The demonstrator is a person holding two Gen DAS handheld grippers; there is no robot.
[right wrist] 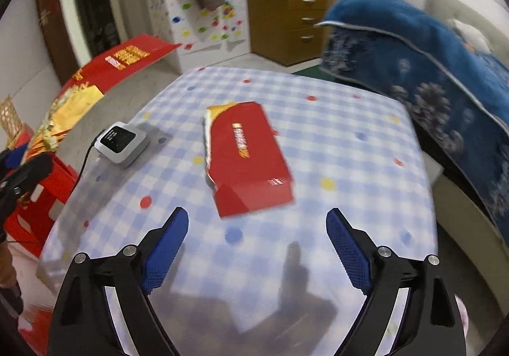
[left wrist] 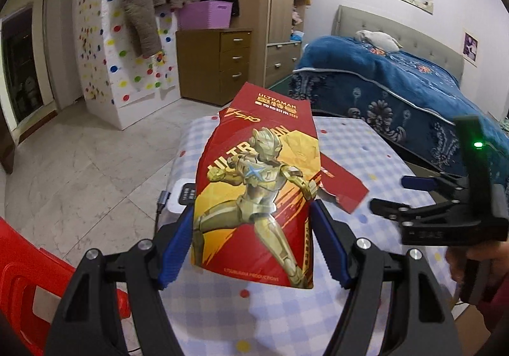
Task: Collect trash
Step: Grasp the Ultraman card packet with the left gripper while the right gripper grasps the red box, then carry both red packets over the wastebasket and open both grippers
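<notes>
Right between our left gripper's (left wrist: 253,236) blue pads sits the flattened Ultraman carton (left wrist: 257,190), pinched at both side edges and lifted off the checked tablecloth (left wrist: 206,308); its far end reaches out ahead of the jaws, over the table's far edge. Our right gripper (right wrist: 257,252) hangs wide open above the cloth with nothing in it, and bare cloth lies between its pads. Just ahead of those jaws lies the red torn box piece (right wrist: 249,159), flat on the cloth and a little blurred, with free cloth on every side of it. Ahead and to the left of the right jaws a small white device (right wrist: 122,141) with a cable rests near the table's left edge. Beyond that edge stands a red plastic stool (right wrist: 38,200). To the right of both jaws the blue bed (right wrist: 429,70) runs close along the table. Farther ahead, across open floor, stands a wooden drawer unit (left wrist: 214,65).
</notes>
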